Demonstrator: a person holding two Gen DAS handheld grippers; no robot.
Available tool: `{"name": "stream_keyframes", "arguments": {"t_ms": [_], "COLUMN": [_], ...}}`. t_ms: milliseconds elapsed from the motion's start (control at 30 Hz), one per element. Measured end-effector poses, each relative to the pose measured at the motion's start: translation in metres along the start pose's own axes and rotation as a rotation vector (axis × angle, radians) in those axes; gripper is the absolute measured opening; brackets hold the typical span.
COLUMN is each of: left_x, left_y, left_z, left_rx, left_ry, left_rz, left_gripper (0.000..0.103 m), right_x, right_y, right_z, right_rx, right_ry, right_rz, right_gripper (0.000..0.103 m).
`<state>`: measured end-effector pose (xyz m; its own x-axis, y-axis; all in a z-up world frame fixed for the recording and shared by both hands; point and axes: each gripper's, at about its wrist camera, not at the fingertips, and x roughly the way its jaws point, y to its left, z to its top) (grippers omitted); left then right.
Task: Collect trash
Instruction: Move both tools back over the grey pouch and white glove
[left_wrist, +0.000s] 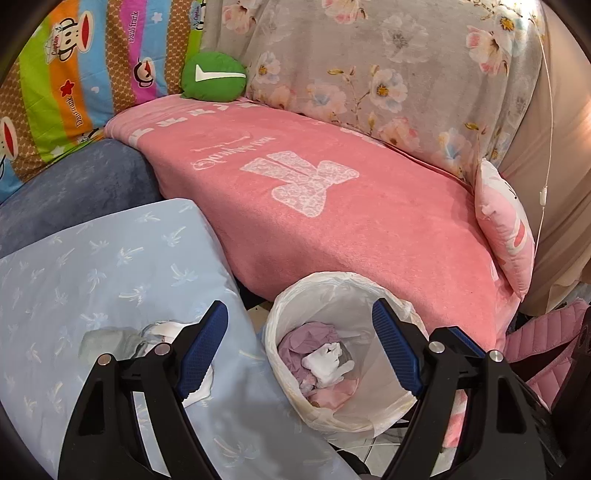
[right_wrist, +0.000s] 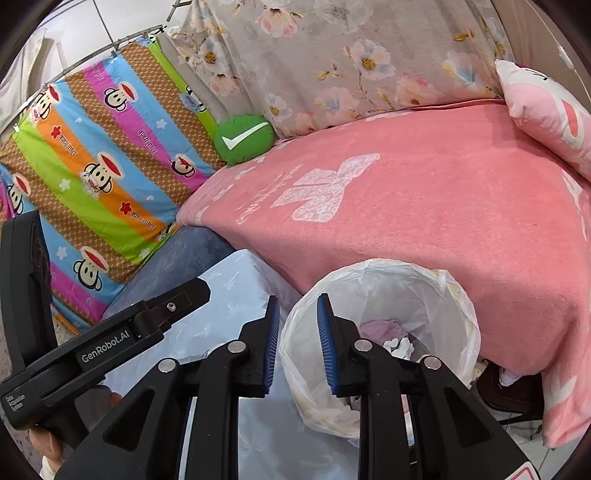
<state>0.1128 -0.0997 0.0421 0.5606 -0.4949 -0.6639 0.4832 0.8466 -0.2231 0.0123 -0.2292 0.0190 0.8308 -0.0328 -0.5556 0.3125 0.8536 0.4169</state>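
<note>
A round trash bin (left_wrist: 280, 373) lined with a white plastic bag stands on the floor against the pink sofa seat; it also shows in the right wrist view (right_wrist: 461, 314). Inside lie crumpled white tissue (left_wrist: 325, 363) and purple and pink scraps (left_wrist: 306, 338). More crumpled white and grey trash (left_wrist: 110, 341) lies on the light blue pillow (left_wrist: 92, 266), just left of my left gripper's left finger. My left gripper (left_wrist: 299, 350) is wide open and empty above the bin. My right gripper (right_wrist: 295, 347) is open with a narrow gap, empty, over the bin's left rim.
A pink blanket (left_wrist: 332, 206) covers the sofa seat. A green round cushion (left_wrist: 213, 75), a striped cartoon cushion (left_wrist: 74, 74), a floral cover (left_wrist: 388, 66) and a pink cushion (left_wrist: 506, 229) line the back. A pink bag (left_wrist: 546, 347) sits at the right. The left gripper's body (right_wrist: 92, 350) crosses the right view.
</note>
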Motion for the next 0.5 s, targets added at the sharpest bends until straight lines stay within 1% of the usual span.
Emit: {"name": "stream_keyframes", "arguments": {"t_ms": [200,267,500], "left_x": [-0.002,-0.003,-0.003], "left_y": [0.013,0.018,0.037], "left_z": [-0.003,-0.005,-0.013], "left_rx": [-0.023,-0.032,-0.067], "left_ry": [0.001,0.004,0.015], "left_rz": [0.018,0.026,0.053], "left_gripper": [0.077,0.077,0.077], "right_x": [0.006,0.007,0.015], "right_y": [0.014,0.020,0.038], "right_z": [-0.005,-0.007,-0.016], "right_rx": [-0.030,-0.043,-0.077], "right_ry": [0.020,0.024,0.051], "right_rz": [0.010,0.011,0.029], "right_gripper": [0.025,0.031,0.033]}}
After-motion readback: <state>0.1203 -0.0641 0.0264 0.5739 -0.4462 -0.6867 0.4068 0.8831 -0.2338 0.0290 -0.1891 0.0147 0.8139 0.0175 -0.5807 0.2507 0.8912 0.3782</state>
